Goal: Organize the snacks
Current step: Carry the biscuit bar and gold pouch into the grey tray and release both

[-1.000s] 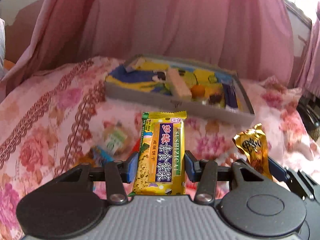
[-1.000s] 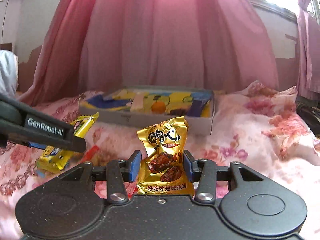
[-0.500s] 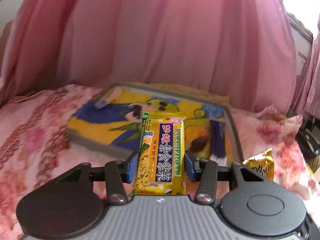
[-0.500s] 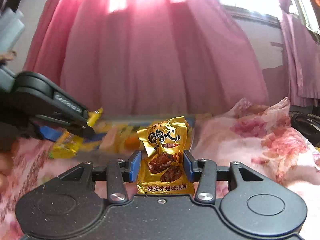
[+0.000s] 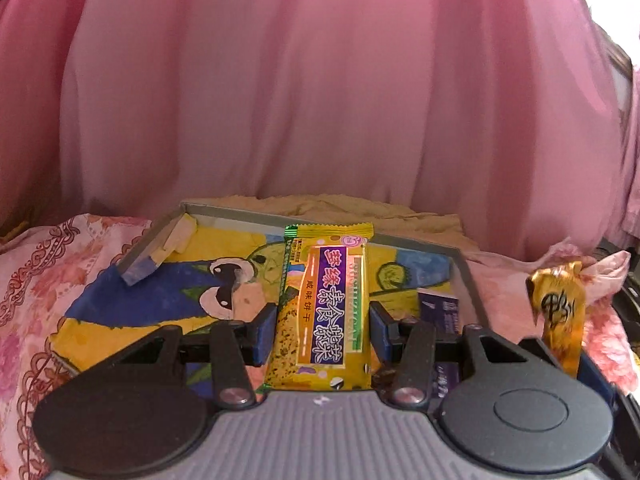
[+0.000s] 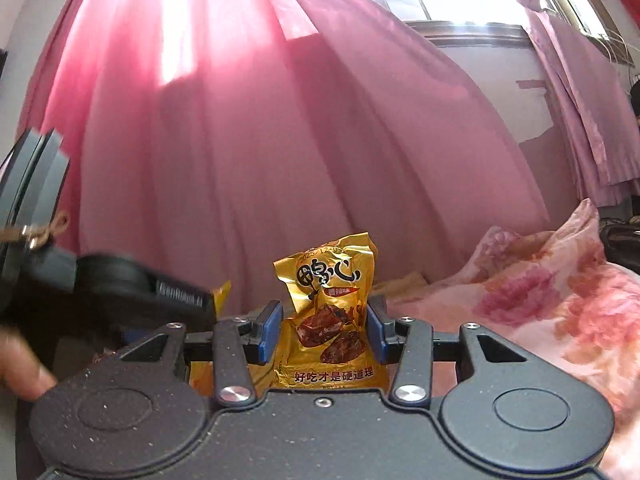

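Blue-padded fingers (image 5: 266,330) of the left gripper (image 5: 323,330) pinch a yellow biscuit packet (image 5: 326,308) by its two long sides, and the packet stands upright between them, above the shallow grey tray (image 5: 466,276). That tray lies on the flowered bedspread (image 5: 60,276), its floor a bright cartoon of blue and yellow; a pale wafer bar (image 5: 176,240) leans in its far left corner and a small purple packet (image 5: 438,306) lies by its right wall. Off to the right, past the tray's right edge, a gold pouch (image 5: 558,316) hangs in the air, with the pink curtain (image 5: 320,100) filling everything behind. From the right wrist, the right gripper (image 6: 323,330) has its own blue fingers (image 6: 270,330) closed against the sides of that gold pouch (image 6: 330,312), which stands upright and crinkled, brown meat pieces printed on its front. At the left the other gripper's dark body (image 6: 120,284) reaches in, blurred, a yellow corner of the biscuit packet (image 6: 222,294) poking past it. A fingertip (image 6: 28,372) shows at the left edge. Rumpled bedspread (image 6: 540,300) rises at the right under the sunlit curtain (image 6: 280,140).
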A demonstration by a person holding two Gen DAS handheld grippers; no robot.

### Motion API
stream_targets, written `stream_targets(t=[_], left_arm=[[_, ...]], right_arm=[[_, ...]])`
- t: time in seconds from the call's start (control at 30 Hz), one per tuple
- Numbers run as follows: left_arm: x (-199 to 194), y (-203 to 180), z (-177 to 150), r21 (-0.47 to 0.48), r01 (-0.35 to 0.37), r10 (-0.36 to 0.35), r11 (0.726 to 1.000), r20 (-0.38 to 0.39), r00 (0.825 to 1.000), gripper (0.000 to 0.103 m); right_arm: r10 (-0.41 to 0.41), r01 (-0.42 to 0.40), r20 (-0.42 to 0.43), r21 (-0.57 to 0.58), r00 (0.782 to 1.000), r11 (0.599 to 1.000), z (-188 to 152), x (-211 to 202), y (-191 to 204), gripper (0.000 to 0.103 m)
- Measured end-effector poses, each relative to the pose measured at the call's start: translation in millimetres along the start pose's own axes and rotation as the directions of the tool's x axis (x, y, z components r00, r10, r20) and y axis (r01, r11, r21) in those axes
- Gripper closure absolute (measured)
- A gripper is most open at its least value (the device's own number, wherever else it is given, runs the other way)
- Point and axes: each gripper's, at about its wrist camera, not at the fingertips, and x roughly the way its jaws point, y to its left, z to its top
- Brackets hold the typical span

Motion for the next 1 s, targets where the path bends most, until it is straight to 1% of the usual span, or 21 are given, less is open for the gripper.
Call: stream_targets(t=[0.2,0.27,0.37,0.47,0.57,0.6,0.67,0.8,0.93,0.97,1.0], left_arm=[[21,5,-3,0.027,-0.019,0.020,0.999,-0.035,0.999,0.052],[25,6,-4,0.031,-0.013,0.015,0.999,-0.038,0.999,0.052],[32,8,-6,0.031,-0.009,0.011,0.999,-0.048,0.999,0.052],[35,10,-8,0.020,-0.005,0.006,1.000,-0.048,0.999,0.052],[37,9,-7,0.030,0.001,0.001,1.000,-0.044,0.999,0.052],[37,9,-7,0.025,0.001,0.000,1.000,-0.019,1.000,0.052],[37,8,-7,0.034,0.009,-0.009,0.999,-0.020,1.000,0.051],[33,7,-9,0.026,0.013,-0.013,1.000,-0.009,1.000,0.046],[25,13,-11,-0.032,0.021,-0.021,0.999,0.003,1.000,0.034],[21,15,-12,-0.042,0.021,-0.020,0.999,0.010,1.000,0.033],[16,16,-11,-0.049,0.019,-0.018,0.999,0.019,1.000,0.030]], right_arm=[[0.005,-0.004,-0.061,0.005,0.998,1.000,-12,32,6,0.057],[0.012,-0.010,-0.087,0.017,0.996,1.000,-16,39,7,0.057],[0.006,-0.005,-0.127,0.003,0.992,1.000,-20,45,11,0.057],[0.001,-0.001,-0.159,0.002,0.987,1.000,-24,50,12,0.057],[-0.002,0.001,-0.181,-0.004,0.984,1.000,-28,53,12,0.056],[-0.003,0.002,-0.187,-0.005,0.982,1.000,-29,55,12,0.056],[-0.008,0.007,-0.199,-0.008,0.980,1.000,-31,55,13,0.055],[-0.022,0.016,-0.209,-0.028,0.978,0.999,-32,55,15,0.051],[-0.043,0.032,-0.213,-0.056,0.976,0.998,-30,54,18,0.048],[-0.047,0.035,-0.212,-0.061,0.976,0.998,-29,53,19,0.047],[-0.047,0.035,-0.211,-0.063,0.976,0.997,-27,51,19,0.043]])
